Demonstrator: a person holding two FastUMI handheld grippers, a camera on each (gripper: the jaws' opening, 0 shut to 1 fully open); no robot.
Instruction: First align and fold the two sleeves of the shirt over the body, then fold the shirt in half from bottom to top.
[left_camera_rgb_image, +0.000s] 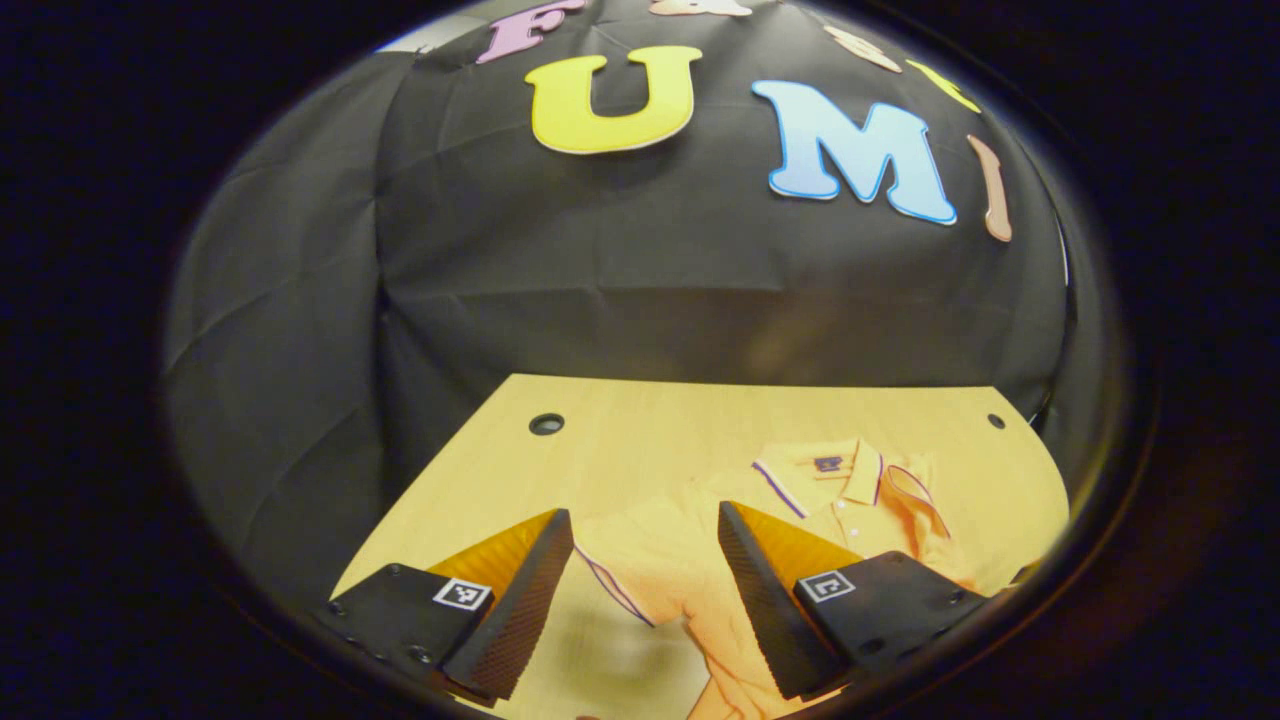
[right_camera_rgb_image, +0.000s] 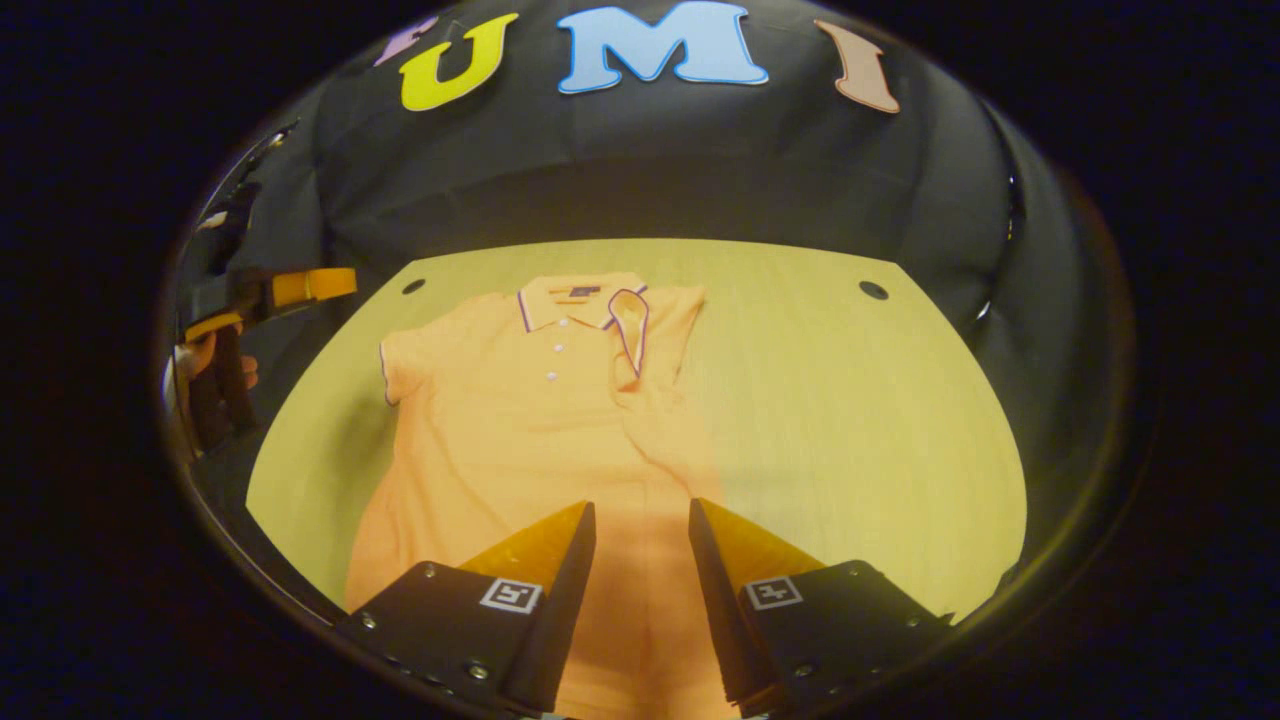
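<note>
Left gripper (left_camera_rgb_image: 645, 560): jaws wide, empty, hanging over the spread sleeve (left_camera_rgb_image: 640, 560) at the shirt's edge.
Right gripper (right_camera_rgb_image: 640, 560): jaws parted, empty, above the lower body of the shirt (right_camera_rgb_image: 520, 430).
Shirt: flat on the worktop (right_camera_rgb_image: 850, 400), collar (right_camera_rgb_image: 580, 300) far, hem near. One sleeve (right_camera_rgb_image: 635, 340) already lies over the chest; the other (right_camera_rgb_image: 395, 365) is spread out.
Step judged: fold the spread sleeve. Pinch its cuff edge only, one layer, lift low, carry across to match the folded one, keep the shoulder line straight, then smooth it before the hem fold.
</note>
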